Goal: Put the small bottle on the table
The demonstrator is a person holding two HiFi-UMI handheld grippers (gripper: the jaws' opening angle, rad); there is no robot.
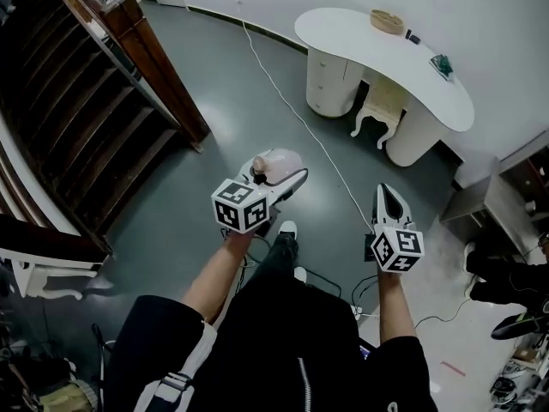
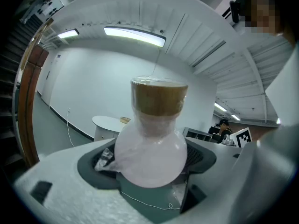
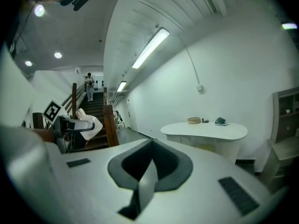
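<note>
The small bottle (image 1: pixel 277 164) is round and pale pink, wrapped in clear film, with a brown cap (image 2: pixel 159 97). It is held in the air over the grey floor, with my left gripper (image 1: pixel 279 174) shut on its belly (image 2: pixel 150 148). The jaws stand wide on either side of it. My right gripper (image 1: pixel 384 194) is level with it to the right, shut, with nothing between its fingers (image 3: pixel 150 148). The white curved table (image 1: pixel 390 54) stands ahead, across the floor, and also shows in the right gripper view as the table (image 3: pixel 205 130).
On the table lie a round tan dish (image 1: pixel 387 21), a small dark item (image 1: pixel 413 37) and a green object (image 1: pixel 442 64). A white stool (image 1: pixel 378 114) is tucked under it. A dark wooden staircase (image 1: pixel 86 118) rises at left. A white cable (image 1: pixel 292 110) runs across the floor.
</note>
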